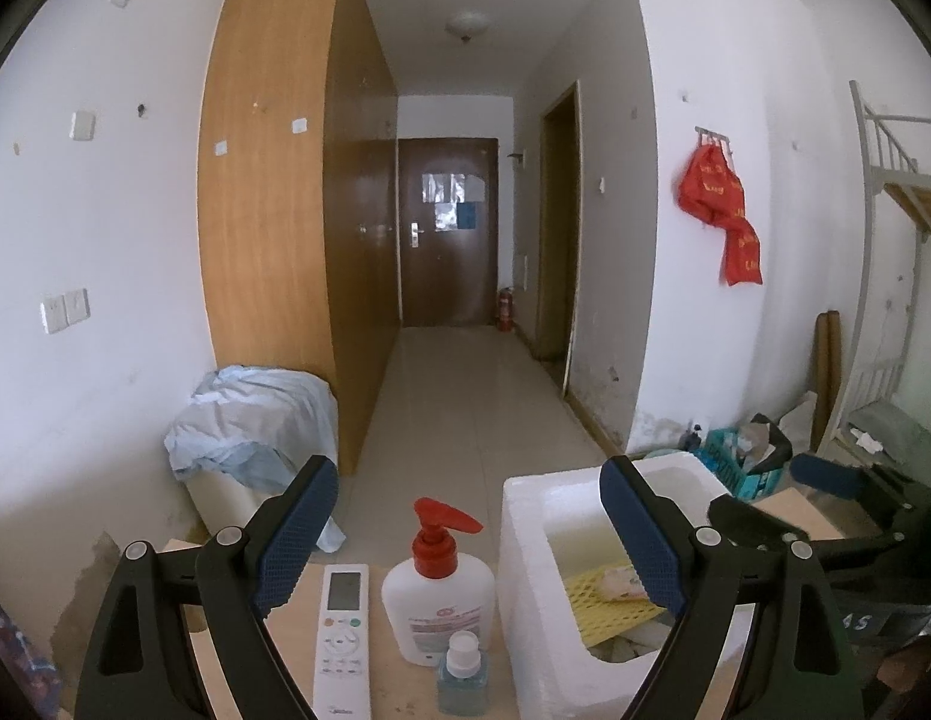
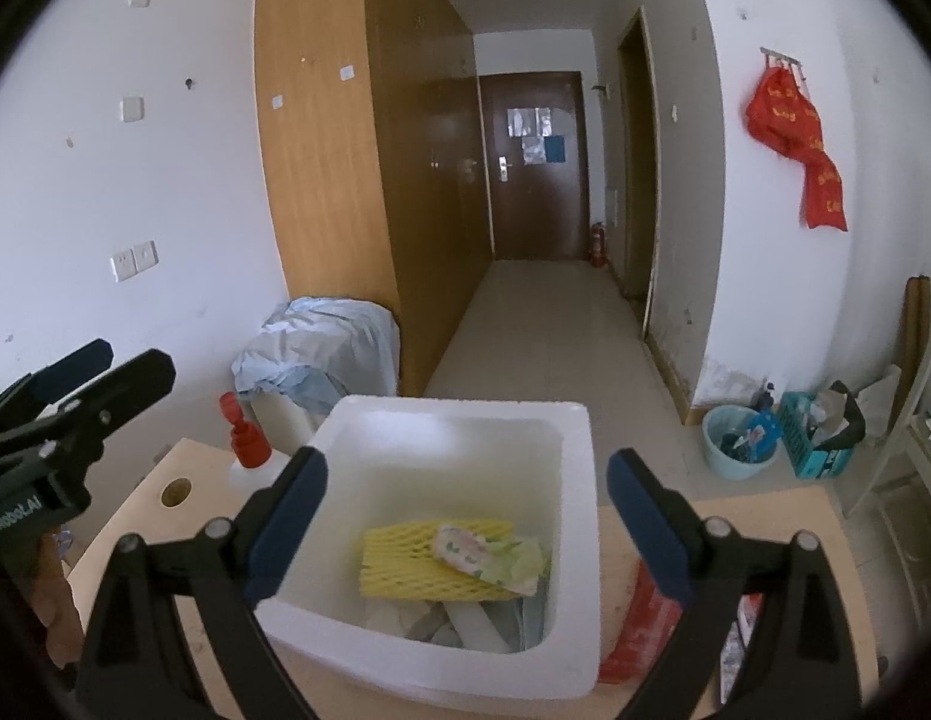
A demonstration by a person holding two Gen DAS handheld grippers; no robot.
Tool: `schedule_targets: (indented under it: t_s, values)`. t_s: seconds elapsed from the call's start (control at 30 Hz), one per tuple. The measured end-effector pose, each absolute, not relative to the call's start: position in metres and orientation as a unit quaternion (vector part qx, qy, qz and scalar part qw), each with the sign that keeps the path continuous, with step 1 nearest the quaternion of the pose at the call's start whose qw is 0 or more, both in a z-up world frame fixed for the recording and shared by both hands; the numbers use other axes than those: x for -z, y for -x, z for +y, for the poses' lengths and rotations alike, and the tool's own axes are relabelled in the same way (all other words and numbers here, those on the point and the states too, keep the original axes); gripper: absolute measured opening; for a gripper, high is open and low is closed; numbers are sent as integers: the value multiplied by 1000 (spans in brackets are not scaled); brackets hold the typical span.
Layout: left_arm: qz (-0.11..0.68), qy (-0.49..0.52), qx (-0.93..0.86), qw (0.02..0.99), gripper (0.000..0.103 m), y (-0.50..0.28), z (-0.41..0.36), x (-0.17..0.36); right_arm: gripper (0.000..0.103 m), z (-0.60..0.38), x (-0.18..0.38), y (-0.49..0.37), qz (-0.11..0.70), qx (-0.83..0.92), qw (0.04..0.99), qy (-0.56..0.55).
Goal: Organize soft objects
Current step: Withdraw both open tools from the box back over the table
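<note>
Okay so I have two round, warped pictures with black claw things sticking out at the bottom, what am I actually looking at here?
No robot: a person holds a two-finger gripper in each hand, each carrying a wide-angle camera looking along its fingers. One picture comes from the left gripper, the other from the right gripper. Both stand open and hold nothing. On the table sit a white remote, a pump bottle with a red top, a small blue bottle and a white foam box. Inside the box lie a yellow foam net, a soft patterned packet and other soft things. A red packet lies beside the box.
</note>
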State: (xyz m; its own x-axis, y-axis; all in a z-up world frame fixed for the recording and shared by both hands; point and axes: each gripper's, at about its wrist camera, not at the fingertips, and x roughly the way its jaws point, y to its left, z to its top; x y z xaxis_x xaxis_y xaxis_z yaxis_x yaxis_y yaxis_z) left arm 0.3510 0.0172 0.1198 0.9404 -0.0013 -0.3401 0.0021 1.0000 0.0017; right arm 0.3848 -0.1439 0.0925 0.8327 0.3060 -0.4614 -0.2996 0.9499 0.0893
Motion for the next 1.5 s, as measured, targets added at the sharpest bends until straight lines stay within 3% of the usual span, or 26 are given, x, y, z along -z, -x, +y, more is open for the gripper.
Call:
schedule_targets:
  t_s: [0.17,1.5]
  values:
    - [174,-2,-3,985,103,-345,21,-119,103,-147,-96,-380,245,-149,958,-11]
    - [116,-26,-30,992,103,-154,41,-169,103,-135,-151,-216,167,-173,971,7]
